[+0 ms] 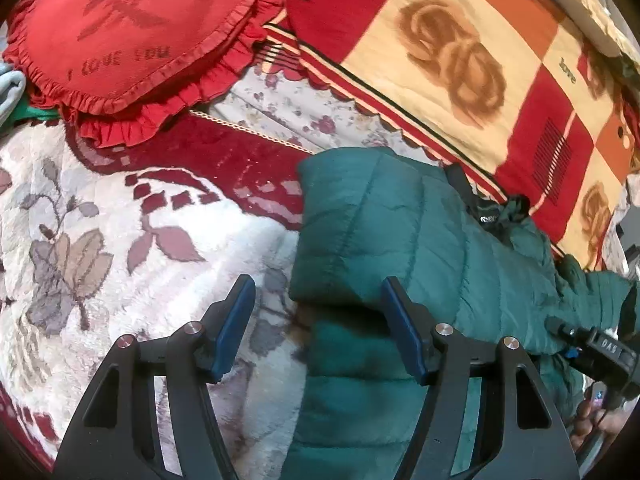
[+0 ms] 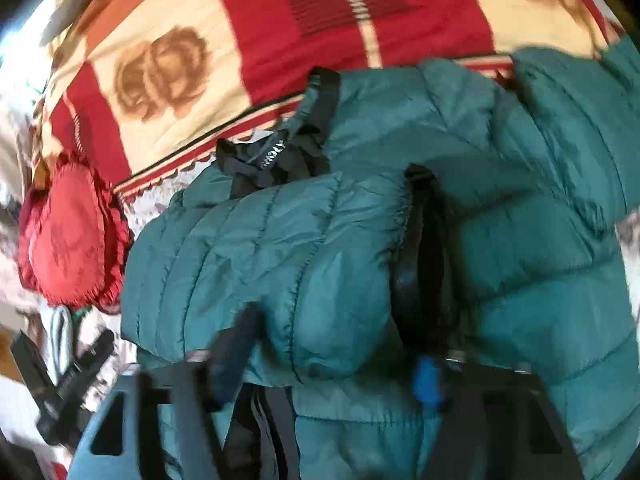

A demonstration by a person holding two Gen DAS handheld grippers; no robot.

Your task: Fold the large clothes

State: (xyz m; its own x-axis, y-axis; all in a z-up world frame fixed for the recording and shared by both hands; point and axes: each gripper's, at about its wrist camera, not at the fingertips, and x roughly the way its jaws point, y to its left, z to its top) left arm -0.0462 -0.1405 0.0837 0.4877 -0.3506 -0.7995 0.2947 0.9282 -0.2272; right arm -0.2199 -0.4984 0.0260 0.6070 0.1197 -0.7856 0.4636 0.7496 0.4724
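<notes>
Both grippers' spread jaws over teal puffer jacket (image 1: 400,232).

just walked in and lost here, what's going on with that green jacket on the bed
A person with a handheld gripper in each hand is folding a teal puffer jacket on a floral blanket. The left gripper is open, over the jacket's edge and gripping nothing. The right gripper is at a folded part of the jacket, but that view is blurred, so its grip is unclear. A red heart-shaped pillow lies farther back.
</notes>
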